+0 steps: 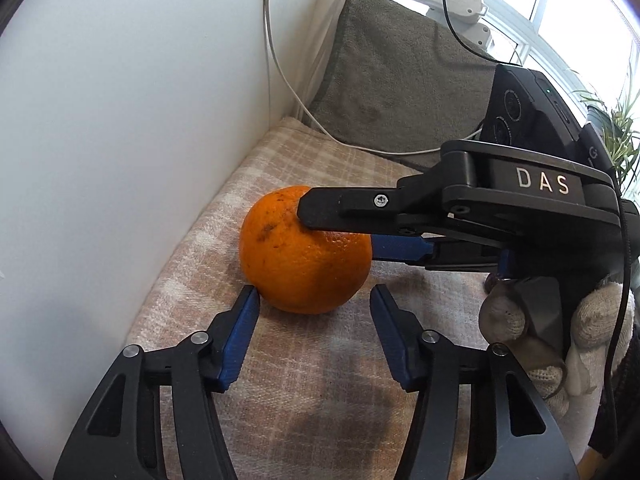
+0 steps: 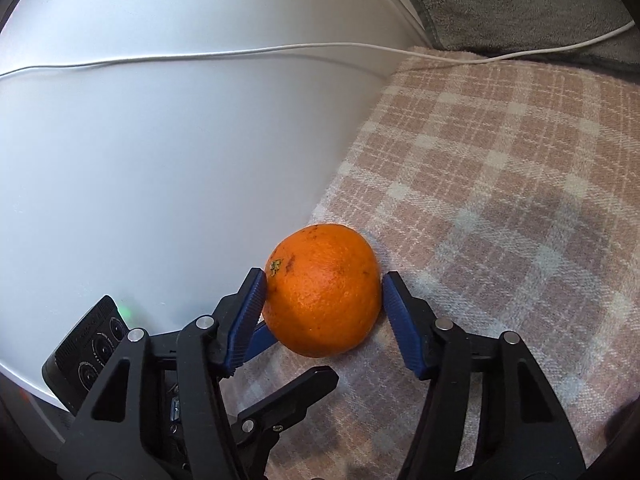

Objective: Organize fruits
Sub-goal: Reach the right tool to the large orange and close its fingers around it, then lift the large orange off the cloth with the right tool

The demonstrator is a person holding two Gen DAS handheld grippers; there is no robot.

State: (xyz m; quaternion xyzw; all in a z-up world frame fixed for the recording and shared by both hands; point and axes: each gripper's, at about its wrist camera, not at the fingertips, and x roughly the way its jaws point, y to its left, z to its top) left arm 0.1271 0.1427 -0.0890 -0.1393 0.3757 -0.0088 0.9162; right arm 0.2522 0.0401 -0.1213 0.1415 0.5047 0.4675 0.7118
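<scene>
Your right gripper (image 2: 323,295) brackets the round orange fruit with a dimpled, speckled peel (image 2: 323,290): its 2 blue ribbed pads sit 1 on each flank, the left pad (image 2: 250,312) touching the peel near the stem scar, the other meeting or just beside the opposite flank. Whether the grip has closed firmly, you cannot tell from these views. Your left gripper (image 1: 314,318) is spread wide and holds nothing; the orange lies straight ahead of its fingertips, just beyond them, so your right hand is the nearer. The fruit is nearly spherical, with no long axis to align. It rests on the pink-and-cream plaid woven blanket (image 2: 500,184), close to the smooth white wall (image 2: 140,140). A thin white cable (image 2: 240,51) runs well behind.
</scene>
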